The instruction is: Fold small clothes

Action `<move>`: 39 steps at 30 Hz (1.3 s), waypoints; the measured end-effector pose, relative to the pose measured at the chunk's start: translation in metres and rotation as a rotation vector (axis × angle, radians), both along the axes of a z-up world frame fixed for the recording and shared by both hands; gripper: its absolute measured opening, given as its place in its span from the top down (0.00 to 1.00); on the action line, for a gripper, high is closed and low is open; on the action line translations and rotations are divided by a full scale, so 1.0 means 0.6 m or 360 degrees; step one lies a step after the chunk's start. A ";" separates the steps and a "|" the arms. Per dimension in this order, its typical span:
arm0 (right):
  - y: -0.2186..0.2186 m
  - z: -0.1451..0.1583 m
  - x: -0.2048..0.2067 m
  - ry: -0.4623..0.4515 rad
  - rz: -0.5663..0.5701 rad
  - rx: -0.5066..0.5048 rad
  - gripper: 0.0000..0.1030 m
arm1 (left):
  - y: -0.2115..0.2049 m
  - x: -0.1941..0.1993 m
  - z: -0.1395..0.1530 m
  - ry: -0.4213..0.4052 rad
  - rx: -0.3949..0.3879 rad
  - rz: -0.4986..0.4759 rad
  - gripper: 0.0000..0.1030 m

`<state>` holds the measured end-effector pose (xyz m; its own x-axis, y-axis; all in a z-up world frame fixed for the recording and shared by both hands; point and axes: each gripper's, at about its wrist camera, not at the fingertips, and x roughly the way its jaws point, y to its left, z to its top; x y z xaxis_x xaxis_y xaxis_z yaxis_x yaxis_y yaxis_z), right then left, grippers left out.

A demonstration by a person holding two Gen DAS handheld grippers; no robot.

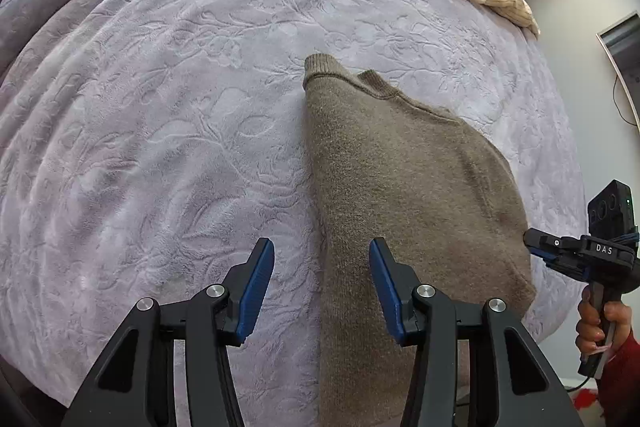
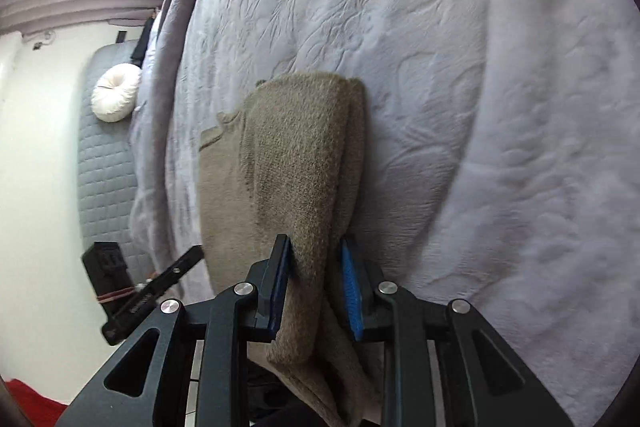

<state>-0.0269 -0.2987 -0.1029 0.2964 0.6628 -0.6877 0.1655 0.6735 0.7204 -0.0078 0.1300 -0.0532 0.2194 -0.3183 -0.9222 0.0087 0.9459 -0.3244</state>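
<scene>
Nearest the lens, the right hand-held gripper (image 2: 316, 267) has a thick bunch of the brown knit sweater (image 2: 296, 163) between its blue pads; its left pad presses the wool, the right looks barely clear. The sweater lies ahead of it on the bed (image 2: 460, 67), folded lengthwise. The left hand-held gripper (image 1: 322, 277) hangs spread and empty over the sweater's edge. Judgement: grip every layer firmly before carrying the hem toward the collar.
</scene>
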 end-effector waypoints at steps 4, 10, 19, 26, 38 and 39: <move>0.013 0.077 -0.010 -0.0135 0.0064 -0.0194 0.93 | -0.013 -0.009 0.034 -0.0035 -0.0140 -0.0080 0.51; 0.109 0.107 -0.055 -0.0271 0.0364 -0.0373 0.94 | -0.077 -0.024 0.032 -0.0006 -0.0214 -0.0275 0.51; 0.107 -0.017 -0.069 -0.0067 0.0412 -0.0648 0.98 | -0.098 -0.048 -0.018 0.0011 -0.0104 -0.0301 0.51; 0.129 -0.019 -0.070 -0.0112 0.0454 -0.0774 0.98 | -0.115 -0.057 -0.018 -0.0024 0.0000 -0.0308 0.51; 0.136 -0.008 -0.091 -0.0048 0.0392 -0.0833 0.98 | -0.124 -0.059 -0.014 -0.0002 0.0082 -0.0282 0.51; 0.138 -0.008 -0.093 -0.0043 0.0389 -0.0835 0.96 | -0.125 -0.060 -0.012 0.0001 0.0090 -0.0285 0.51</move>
